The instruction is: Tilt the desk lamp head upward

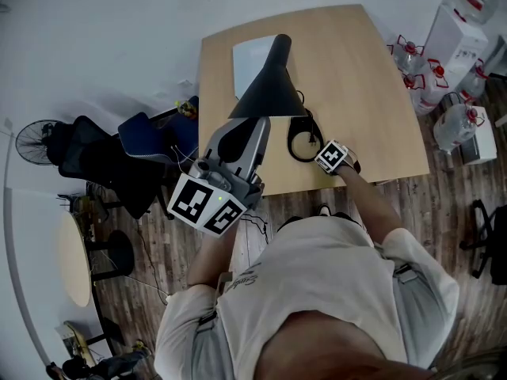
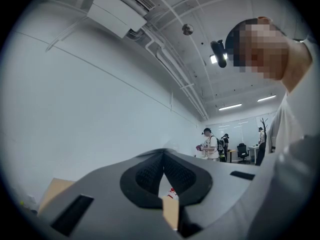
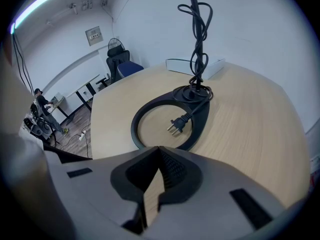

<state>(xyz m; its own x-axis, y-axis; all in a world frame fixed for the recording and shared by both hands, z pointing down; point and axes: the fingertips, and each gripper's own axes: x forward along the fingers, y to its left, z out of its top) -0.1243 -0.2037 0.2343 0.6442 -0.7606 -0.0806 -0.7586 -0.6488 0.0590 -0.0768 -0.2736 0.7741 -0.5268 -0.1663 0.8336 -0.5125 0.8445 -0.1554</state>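
The black desk lamp stands on the wooden desk [image 1: 372, 85]. Its cone-shaped head [image 1: 268, 81] rises high toward the head camera, and its ring-shaped base [image 1: 303, 139] lies near the desk's front edge. My left gripper [image 1: 255, 125] is raised just below the head's wide rim; whether they touch I cannot tell. Its jaws [image 2: 163, 155] are shut, empty, and point up at wall and ceiling. My right gripper [image 1: 318, 150] hovers low by the base with shut, empty jaws [image 3: 159, 149]. The ring base [image 3: 145, 113], loose plug [image 3: 176, 125] and cord coiled on the stem [image 3: 198, 39] lie ahead of it.
A flat white box [image 1: 252, 54] lies at the desk's far side behind the lamp. Office chairs [image 1: 119, 161] and a fan [image 1: 36, 139] stand left of the desk, water bottles and cartons [image 1: 444, 70] to its right. People [image 2: 211, 145] stand far off in the room.
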